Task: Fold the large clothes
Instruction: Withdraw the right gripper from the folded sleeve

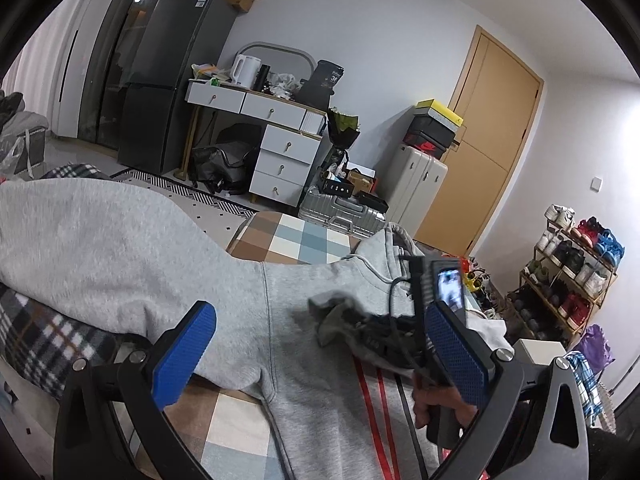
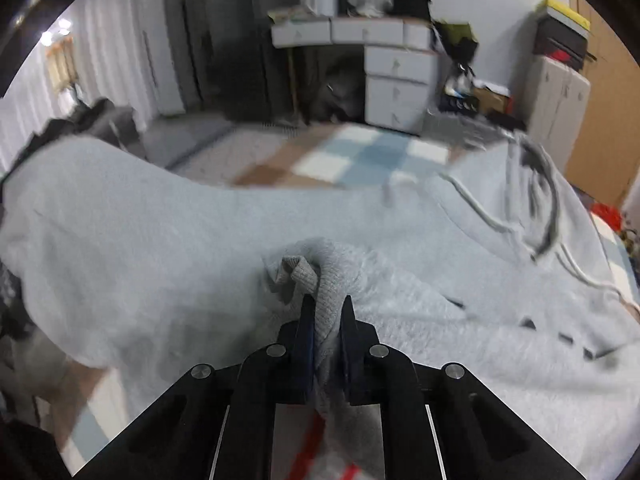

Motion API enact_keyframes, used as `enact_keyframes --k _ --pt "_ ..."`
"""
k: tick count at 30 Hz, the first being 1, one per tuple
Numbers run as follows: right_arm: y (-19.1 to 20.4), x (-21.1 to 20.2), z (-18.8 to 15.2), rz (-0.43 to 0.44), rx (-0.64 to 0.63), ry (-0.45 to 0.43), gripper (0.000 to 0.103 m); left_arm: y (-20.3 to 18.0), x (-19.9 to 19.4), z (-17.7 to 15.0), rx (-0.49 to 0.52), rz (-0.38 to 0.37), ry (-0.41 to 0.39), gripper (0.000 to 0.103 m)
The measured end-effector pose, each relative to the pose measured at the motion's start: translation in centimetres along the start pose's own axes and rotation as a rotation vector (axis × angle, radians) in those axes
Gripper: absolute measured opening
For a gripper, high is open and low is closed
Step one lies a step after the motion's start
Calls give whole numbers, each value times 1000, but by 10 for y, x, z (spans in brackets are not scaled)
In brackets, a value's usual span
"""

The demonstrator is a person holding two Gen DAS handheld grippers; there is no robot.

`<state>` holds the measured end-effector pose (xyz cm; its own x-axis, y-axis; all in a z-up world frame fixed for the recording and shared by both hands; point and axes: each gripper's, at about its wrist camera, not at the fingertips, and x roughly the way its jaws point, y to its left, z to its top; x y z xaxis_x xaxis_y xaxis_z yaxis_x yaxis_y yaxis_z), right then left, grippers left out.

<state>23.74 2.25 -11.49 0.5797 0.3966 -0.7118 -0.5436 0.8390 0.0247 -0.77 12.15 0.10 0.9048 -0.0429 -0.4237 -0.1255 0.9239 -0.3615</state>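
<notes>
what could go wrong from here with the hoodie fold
The right tool pinches only a small bunch of ribbed cuff, so it may slip out mid-fold. The drawstrings lie loose and could get trapped in the fold. The open left tool holds nothing, so the grey hoodie may drag sideways.

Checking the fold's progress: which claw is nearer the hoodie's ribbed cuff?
Right. The right claw is shut on the ribbed cuff of the grey hoodie, the fabric pinched between its fingers. The left claw is open above the hoodie's body, apart from the cuff.
</notes>
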Motion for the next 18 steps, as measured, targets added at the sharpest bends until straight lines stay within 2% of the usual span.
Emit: enact_keyframes --k 1,4,6,9,11,14,16,17,18 --pt "4 6 -2 8 -14 23 11 0 1 0 -3 0 4 102" --pt "12 28 -15 13 -41 118 31 0 2 -1 -8 -1 15 102" --pt "11 30 -23 49 -29 148 72 1 1 0 -9 1 14 102" --pt "4 2 -32 150 0 105 78 3 0 0 -8 2 12 102" --pt "-7 -22 -36 205 43 72 88 5 0 1 -15 -1 15 102" --pt "-46 -65 -45 218 130 -5 98 5 0 1 -21 -1 14 102" --pt "-90 -86 -55 166 261 -33 101 4 0 1 -14 8 9 102" --pt "-115 -91 -62 166 363 -28 102 3 1 0 -9 13 7 102" --pt "-133 -94 -70 203 450 -23 103 2 1 0 -4 18 5 102"
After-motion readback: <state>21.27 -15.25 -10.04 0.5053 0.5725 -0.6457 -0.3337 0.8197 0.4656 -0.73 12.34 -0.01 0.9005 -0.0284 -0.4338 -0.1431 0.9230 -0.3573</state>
